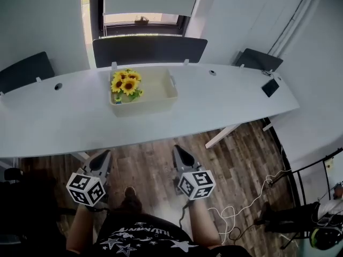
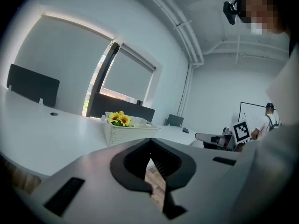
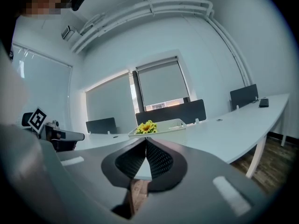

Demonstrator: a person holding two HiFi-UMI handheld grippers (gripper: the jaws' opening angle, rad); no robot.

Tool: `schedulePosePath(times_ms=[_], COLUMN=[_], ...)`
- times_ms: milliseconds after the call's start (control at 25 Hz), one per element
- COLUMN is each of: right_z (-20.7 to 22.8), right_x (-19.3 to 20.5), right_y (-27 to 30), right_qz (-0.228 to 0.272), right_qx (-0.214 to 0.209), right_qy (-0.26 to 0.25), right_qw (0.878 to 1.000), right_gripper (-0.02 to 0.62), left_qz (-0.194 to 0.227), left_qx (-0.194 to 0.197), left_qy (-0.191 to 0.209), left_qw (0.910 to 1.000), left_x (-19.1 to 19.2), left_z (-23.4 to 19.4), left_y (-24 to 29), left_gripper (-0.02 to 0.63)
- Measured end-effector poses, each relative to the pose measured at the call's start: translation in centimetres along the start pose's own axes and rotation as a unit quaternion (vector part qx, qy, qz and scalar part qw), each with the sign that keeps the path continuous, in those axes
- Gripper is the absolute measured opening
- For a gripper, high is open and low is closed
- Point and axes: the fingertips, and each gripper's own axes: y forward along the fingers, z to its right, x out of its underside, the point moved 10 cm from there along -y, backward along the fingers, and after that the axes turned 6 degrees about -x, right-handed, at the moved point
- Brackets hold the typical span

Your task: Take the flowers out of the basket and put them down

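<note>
A bunch of yellow sunflowers (image 1: 125,84) lies in the left end of a cream basket (image 1: 161,101) on the long white table (image 1: 214,106). The flowers (image 2: 119,118) and basket (image 2: 128,133) show ahead in the left gripper view, and the flowers (image 3: 146,127) in the basket (image 3: 168,125) show ahead in the right gripper view. My left gripper (image 1: 104,155) and right gripper (image 1: 177,151) are both shut and empty, held over the wooden floor short of the table's near edge, pointing toward the basket.
Dark chair backs (image 1: 149,49) stand behind the table, with others at far left (image 1: 24,71) and right (image 1: 259,59). A small dark device (image 1: 269,87) lies near the table's right end. White cables (image 1: 244,208) trail on the floor at right.
</note>
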Motion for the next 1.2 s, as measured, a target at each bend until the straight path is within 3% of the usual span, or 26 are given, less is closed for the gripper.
schedulePosePath(times_ms=[520,680,1000,1200], right_z=[1.8,1.5,2.8,5.6], right_x=[-3.0,-3.8,-3.8,-3.9], right_y=[11.0,13.7,16.4,19.1], right_qz=[-0.026,-0.021,-0.028,-0.034], right_qx=[0.02,0.028,0.029,0.008], right_qy=[-0.007,-0.002,-0.001,-0.003], right_qw=[0.999,0.999,0.999,0.999], right_gripper=[0.005,0.005,0.005,0.003], left_qz=[-0.017,-0.025,-0.049,-0.057], left_qx=[-0.024,-0.016,-0.011,-0.031], left_qy=[-0.019,-0.026,-0.011,-0.015], left_qw=[0.9994,0.9992,0.9987,0.9977], left_x=[-4.3,-5.4,-5.5,-5.1], left_z=[-9.2,-11.5,-12.6,-12.9], left_y=[8.8,10.7,13.9,16.0], left_gripper=[0.009,0.009,0.009,0.009])
